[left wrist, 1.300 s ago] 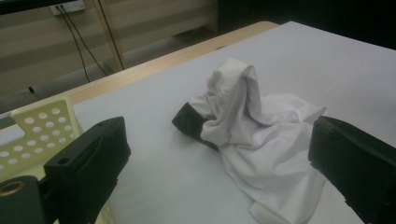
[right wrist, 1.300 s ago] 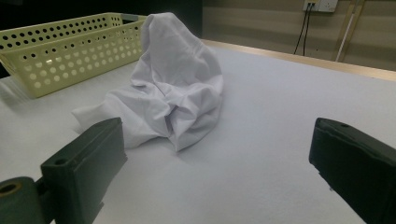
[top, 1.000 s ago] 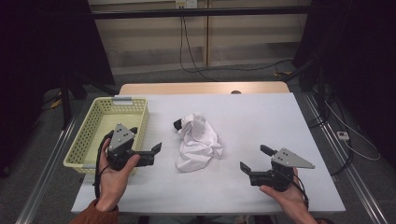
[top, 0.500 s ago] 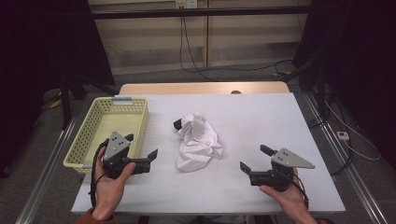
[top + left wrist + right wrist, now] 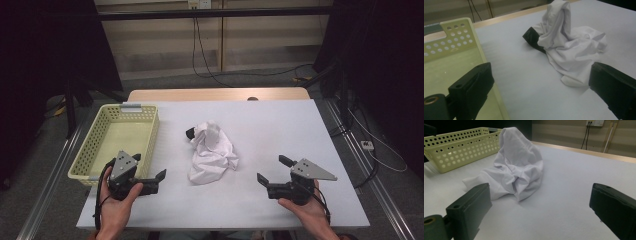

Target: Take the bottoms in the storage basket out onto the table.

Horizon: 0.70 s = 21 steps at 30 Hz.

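Observation:
A crumpled white cloth (image 5: 212,150) lies in a heap at the middle of the white table (image 5: 280,125). A small black object (image 5: 191,133) sticks out from under its far left side. My left gripper (image 5: 149,167) is open, low by the basket's near right corner and left of the cloth. In the left gripper view its jaws stand wide apart, with the cloth (image 5: 571,50) and the black object (image 5: 531,37) ahead. My right gripper (image 5: 273,170) is open too, right of the cloth. It faces the cloth (image 5: 516,165) with nothing between its jaws.
A pale yellow perforated basket (image 5: 152,130) stands on the table's left side, with nothing visible inside it (image 5: 456,37) (image 5: 461,142). Cables run across the floor beyond the table's wooden far edge (image 5: 215,94). Bare table surface lies between both grippers and the cloth.
My left gripper has drawn back toward the person and slightly left, lower along the basket's near corner. The right gripper and the cloth have stayed put.

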Available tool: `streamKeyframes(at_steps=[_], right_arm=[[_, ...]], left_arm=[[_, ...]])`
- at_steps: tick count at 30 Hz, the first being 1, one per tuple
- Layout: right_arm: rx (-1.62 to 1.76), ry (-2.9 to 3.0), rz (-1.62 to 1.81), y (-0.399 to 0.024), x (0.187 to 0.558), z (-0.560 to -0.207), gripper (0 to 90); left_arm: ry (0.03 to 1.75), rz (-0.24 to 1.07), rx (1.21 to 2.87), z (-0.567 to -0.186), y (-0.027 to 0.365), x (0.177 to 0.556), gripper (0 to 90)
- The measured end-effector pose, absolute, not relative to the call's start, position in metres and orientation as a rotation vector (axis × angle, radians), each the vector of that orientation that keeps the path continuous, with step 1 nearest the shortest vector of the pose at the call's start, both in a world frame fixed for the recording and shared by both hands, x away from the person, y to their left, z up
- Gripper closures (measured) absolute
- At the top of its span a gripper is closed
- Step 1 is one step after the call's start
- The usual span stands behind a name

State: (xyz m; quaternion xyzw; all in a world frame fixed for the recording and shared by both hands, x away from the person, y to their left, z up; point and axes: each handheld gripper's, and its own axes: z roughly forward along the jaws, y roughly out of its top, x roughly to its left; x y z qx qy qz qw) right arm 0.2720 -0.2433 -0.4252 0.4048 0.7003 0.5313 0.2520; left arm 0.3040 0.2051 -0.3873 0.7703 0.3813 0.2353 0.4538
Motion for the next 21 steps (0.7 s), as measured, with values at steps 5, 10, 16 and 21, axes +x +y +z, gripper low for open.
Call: streamKeyframes(at_steps=[5,10,16,21], right_arm=[[1.103,1.905,1.445,-0.243,0.272,-0.425,4.0],[1.106,1.903,1.446,-0.243,0.272,-0.425,4.0],[1.099,1.906,1.441,-0.243,0.272,-0.425,4.0],[1.098,1.904,1.445,-0.243,0.271,-0.425,4.1]], left_arm=[[0.956,0.592,1.89,-0.39,0.207,0.302,5.5],[0.966,0.58,1.898,-0.396,0.21,0.303,5.6],[0.985,0.588,1.868,-0.404,0.214,0.302,5.5],[0.994,0.597,1.858,-0.406,0.219,0.301,5.3]])
